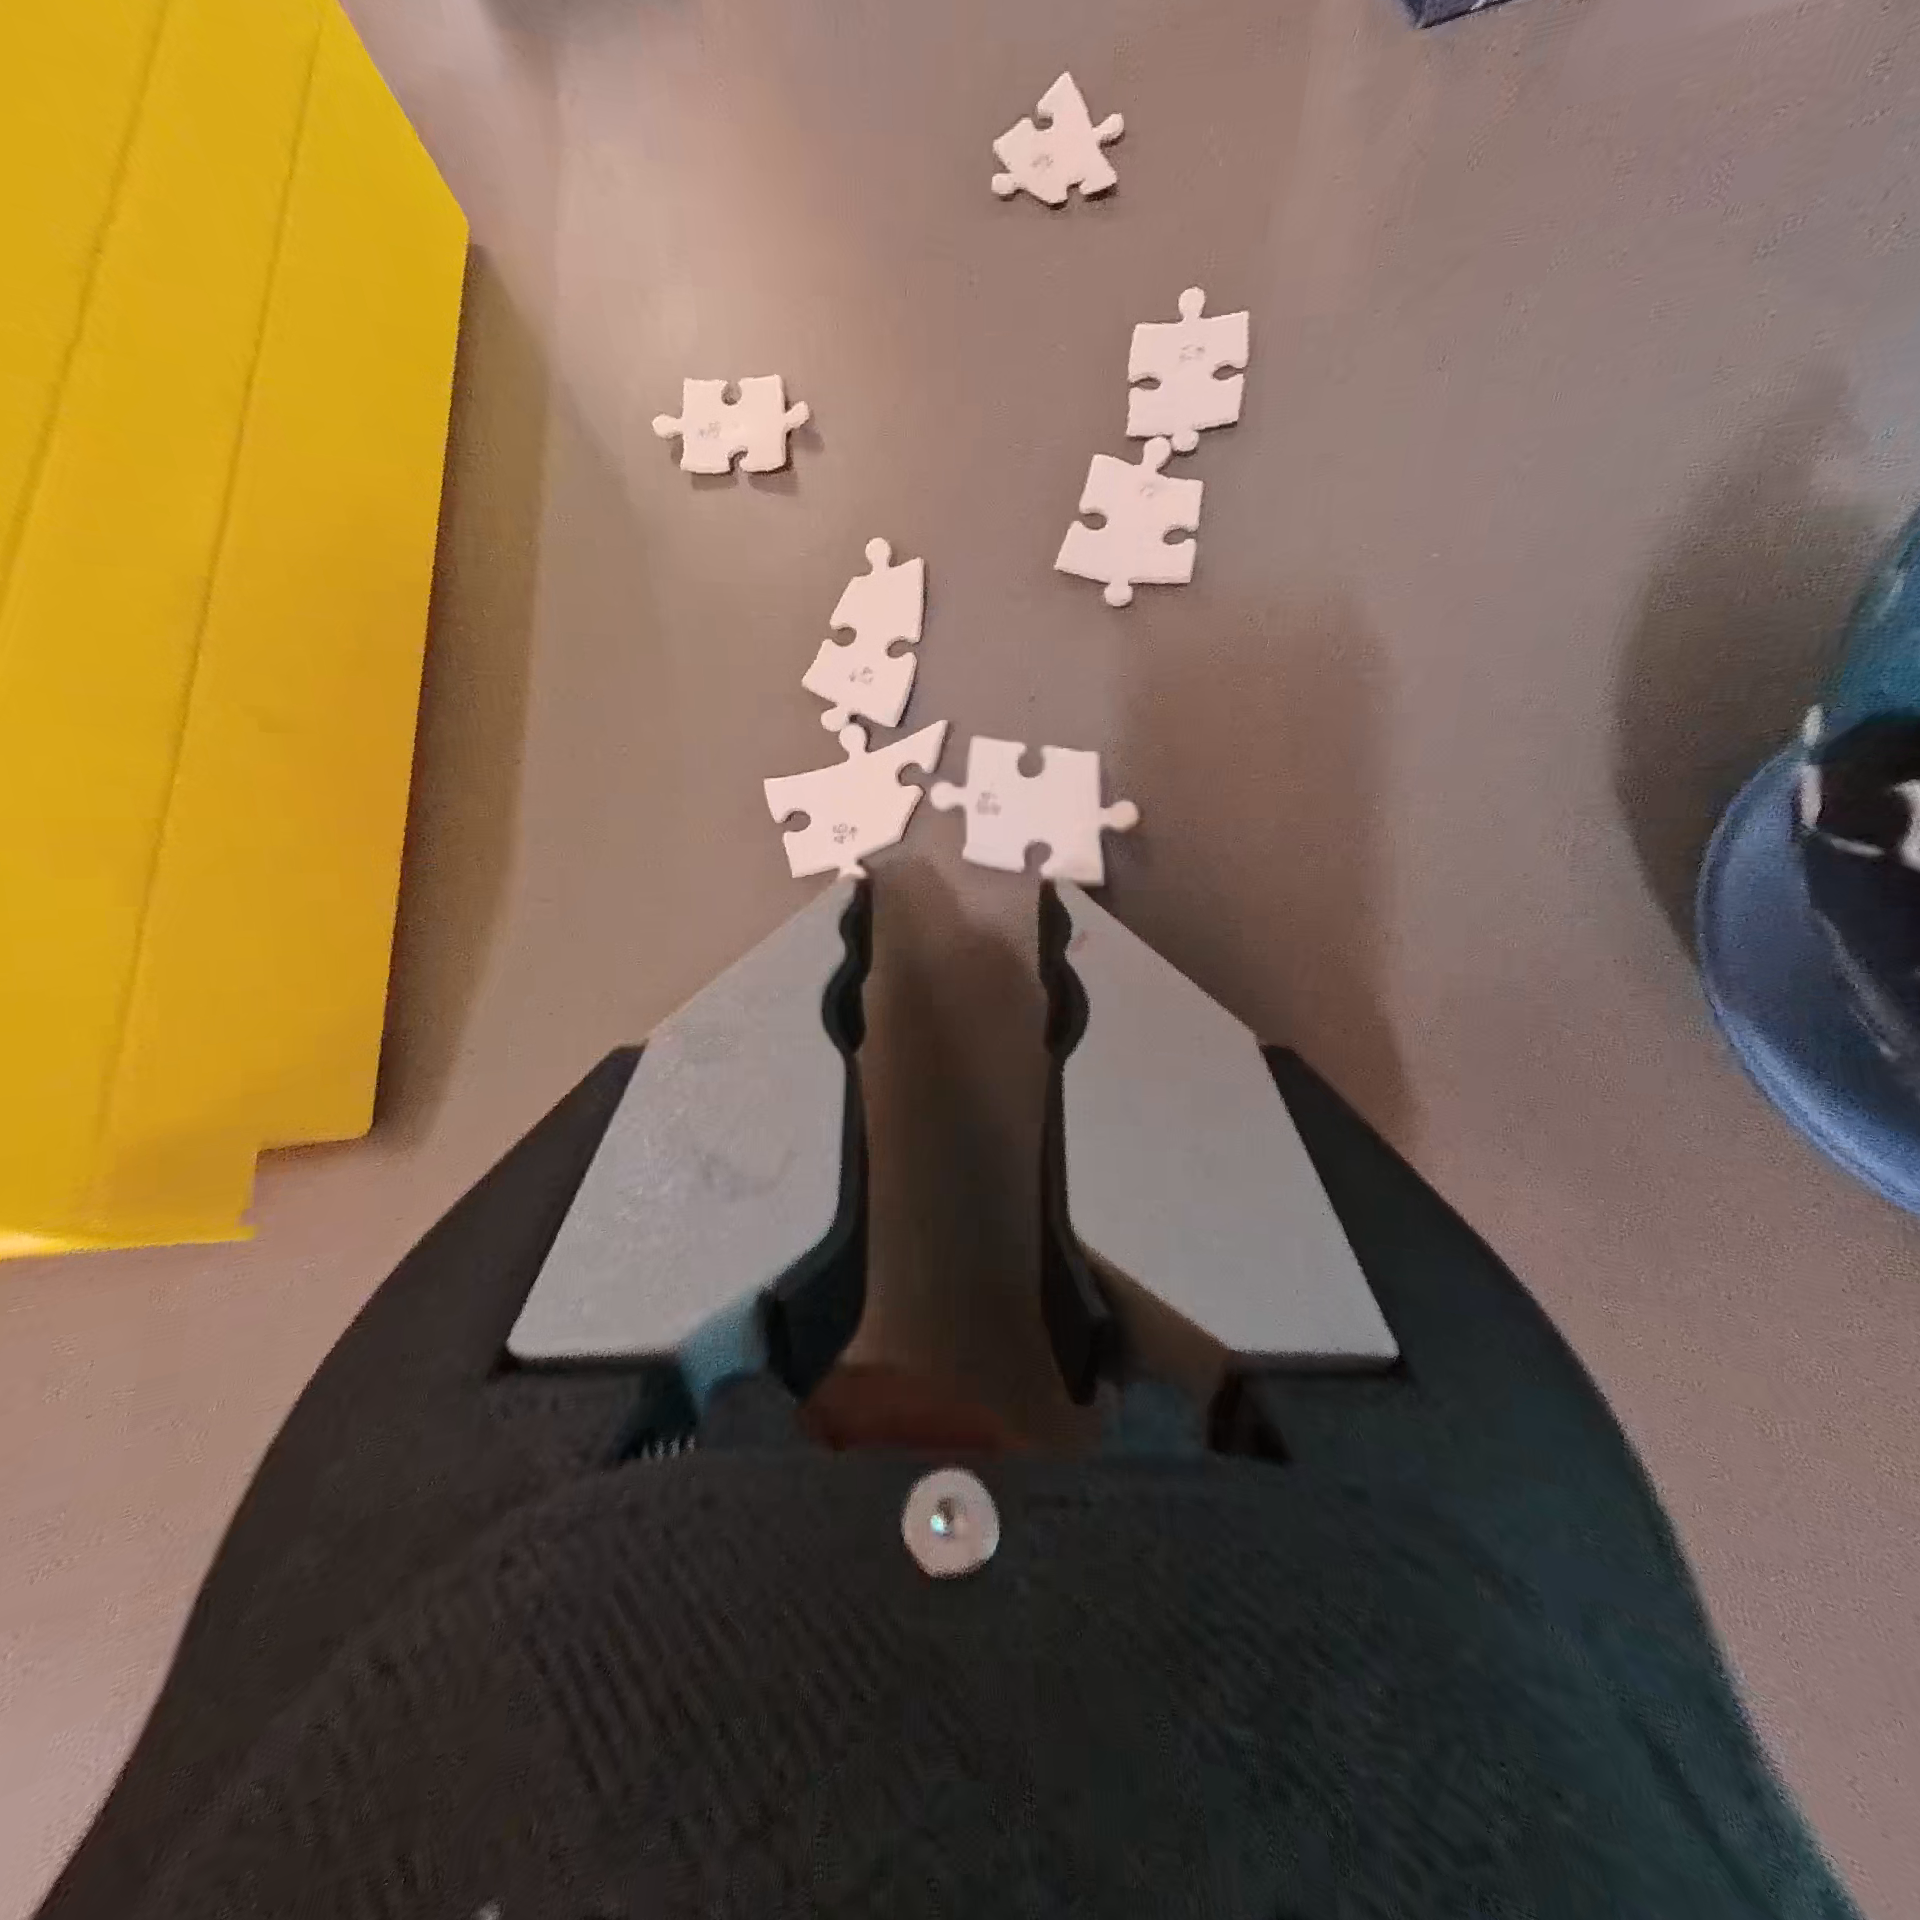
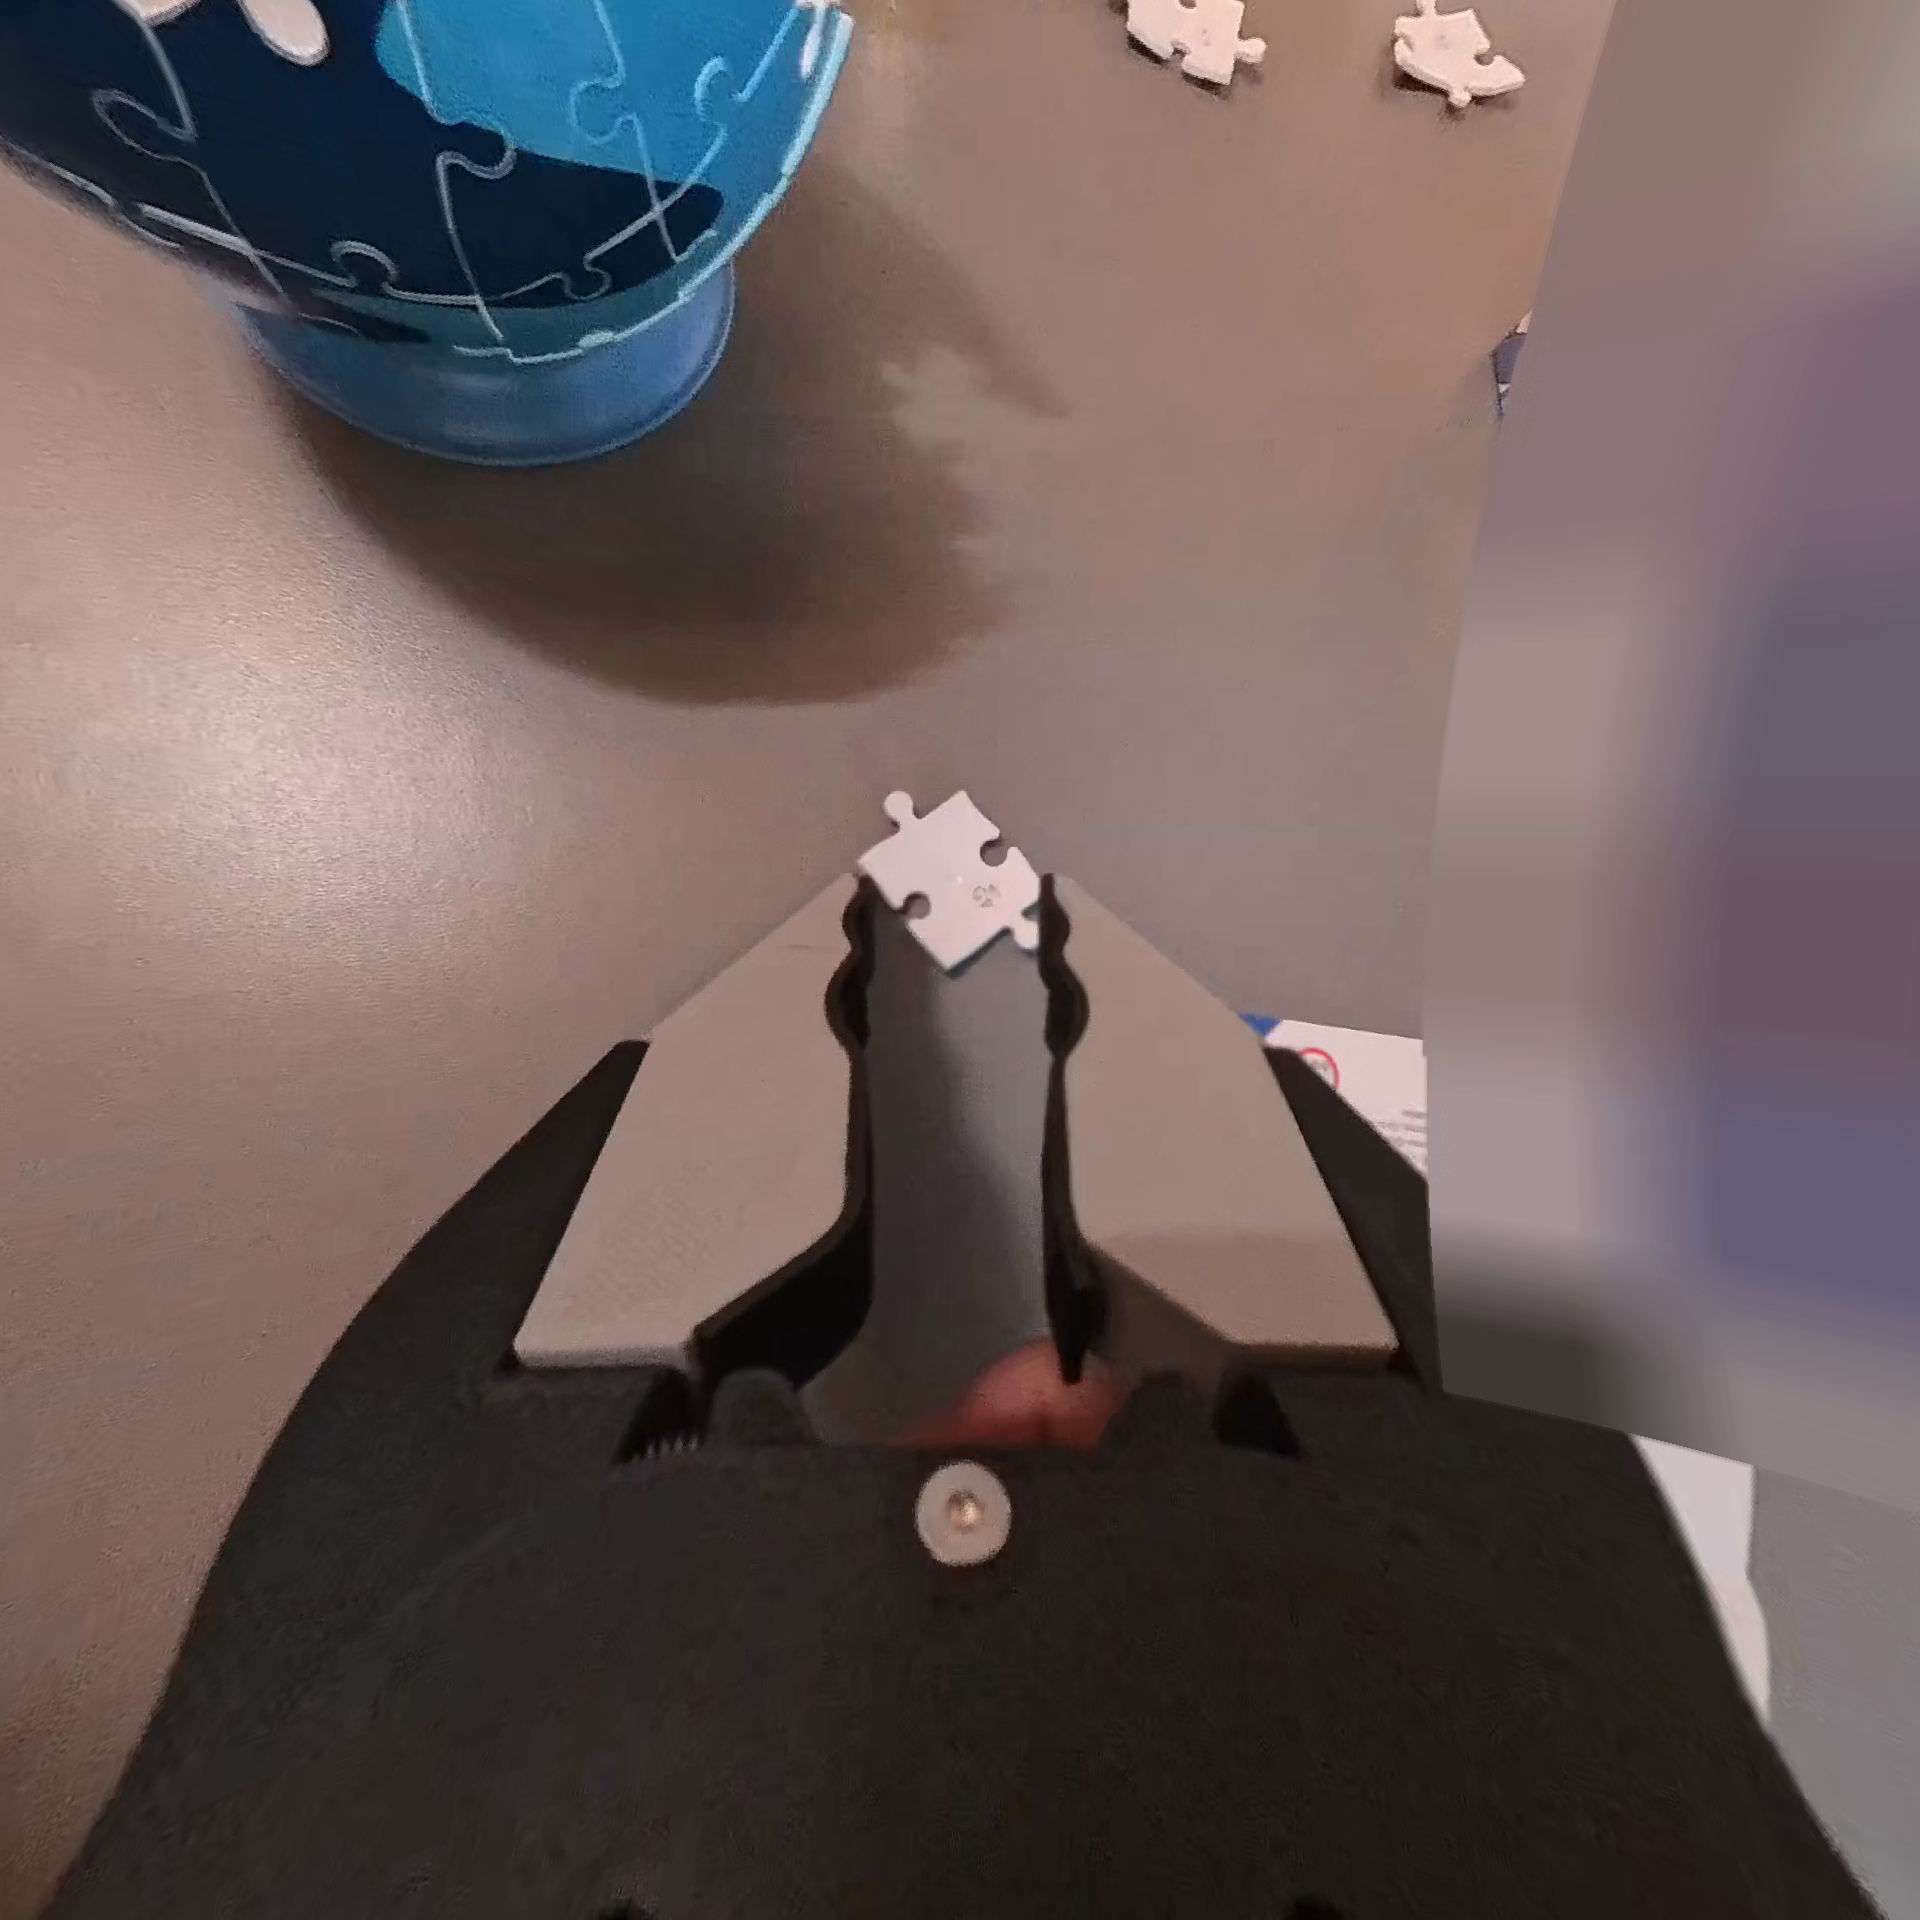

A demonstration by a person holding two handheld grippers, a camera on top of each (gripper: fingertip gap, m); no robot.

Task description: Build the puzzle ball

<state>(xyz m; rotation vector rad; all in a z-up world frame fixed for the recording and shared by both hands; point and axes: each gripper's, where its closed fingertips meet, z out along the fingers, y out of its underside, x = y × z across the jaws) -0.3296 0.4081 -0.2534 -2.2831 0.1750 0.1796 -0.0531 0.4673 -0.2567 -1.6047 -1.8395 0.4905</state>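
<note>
Two grippers over a grey table, loose white puzzle pieces and a part-built blue puzzle ball.

The left gripper has its jaws apart and empty, two white pieces just past its tips. The right gripper holds a tilted white piece between its tips; whether it is clamped is unclear. The puzzle ball on its blue stand sits ahead-left, cut off by the frame's top edge. A yellow box runs off frame, left of the left jaws.

Loose puzzle pieces: white. Puzzle ball: dark and light blue, pale seams. Stand: blue. Box: yellow. Surface: grey-brown.
</note>
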